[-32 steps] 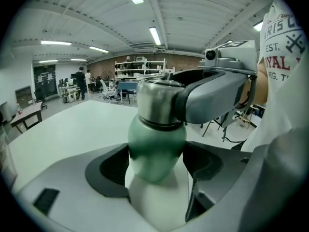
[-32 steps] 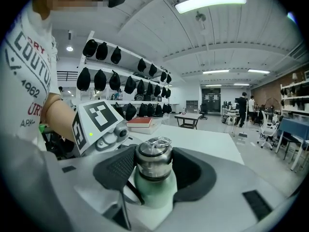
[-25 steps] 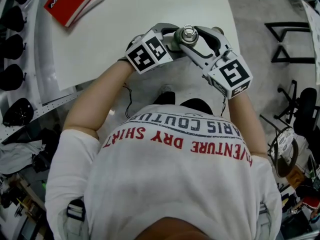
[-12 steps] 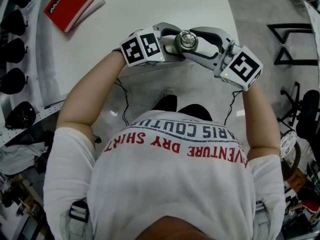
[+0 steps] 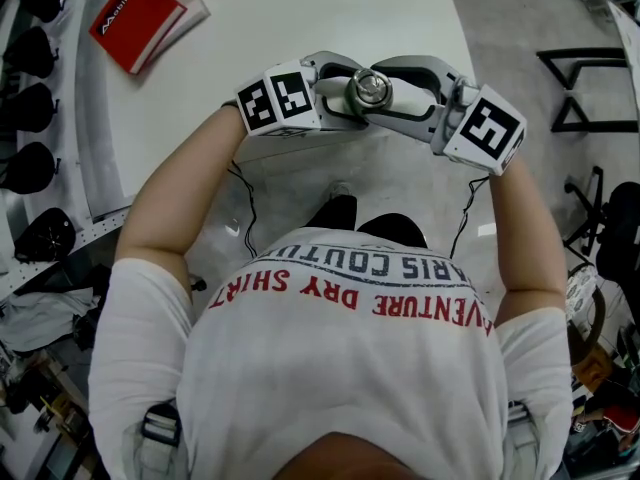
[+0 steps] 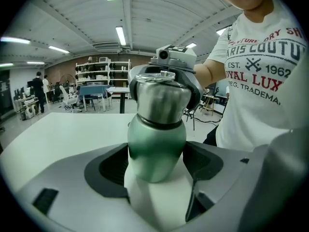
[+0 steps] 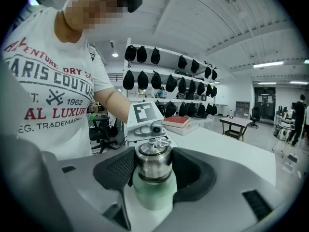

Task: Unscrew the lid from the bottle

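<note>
Left fingers: your left gripper (image 6: 157,164) is clamped on the rounded green metal bottle (image 6: 157,146). Its dark pads (image 6: 110,166) press the lower body from both sides.
Right fingers: your right gripper (image 7: 153,172) is closed round the brushed-steel lid (image 7: 153,162). Its pads (image 7: 116,170) stand fairly wide apart, yet each bears on the lid's side.
Bottle: it is pale green below and bare steel above, and it stands roughly upright between your two grippers.
Lid: it sits on the neck, with a dark seam where it meets the green body. A small wire ring (image 7: 158,143) lies on its top.
Place: you hold the bottle in front of your chest, by the near edge of the white table (image 5: 300,18).
Far left: a red book (image 5: 135,8) lies on the table, well apart from the bottle.
</note>
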A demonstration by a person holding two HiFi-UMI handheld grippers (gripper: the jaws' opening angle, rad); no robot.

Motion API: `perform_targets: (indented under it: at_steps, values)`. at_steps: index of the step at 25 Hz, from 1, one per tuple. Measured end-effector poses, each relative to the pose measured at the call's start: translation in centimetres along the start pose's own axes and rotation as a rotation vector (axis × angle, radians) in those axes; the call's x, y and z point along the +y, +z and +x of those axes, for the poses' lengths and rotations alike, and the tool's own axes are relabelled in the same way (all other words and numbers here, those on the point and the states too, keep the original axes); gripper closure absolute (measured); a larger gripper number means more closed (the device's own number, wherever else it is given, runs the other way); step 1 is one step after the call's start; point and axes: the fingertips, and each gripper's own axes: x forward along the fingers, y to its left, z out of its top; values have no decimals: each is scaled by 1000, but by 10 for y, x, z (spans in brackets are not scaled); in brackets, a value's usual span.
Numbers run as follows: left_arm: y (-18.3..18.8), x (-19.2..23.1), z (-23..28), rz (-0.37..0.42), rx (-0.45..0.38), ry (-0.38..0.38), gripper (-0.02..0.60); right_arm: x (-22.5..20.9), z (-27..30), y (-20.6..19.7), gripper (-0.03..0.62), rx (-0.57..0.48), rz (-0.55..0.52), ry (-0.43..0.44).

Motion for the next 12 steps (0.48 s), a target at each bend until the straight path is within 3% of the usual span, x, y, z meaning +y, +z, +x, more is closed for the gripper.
perform_targets:
  at_steps: [5, 12]
  values:
    - [-5, 0, 2, 12, 32, 27, 216, -2, -2, 5, 352, -30, 15, -16]
    - [-1, 4, -15, -83, -45, 85, 216, 0, -13, 19, 352, -101, 43, -29]
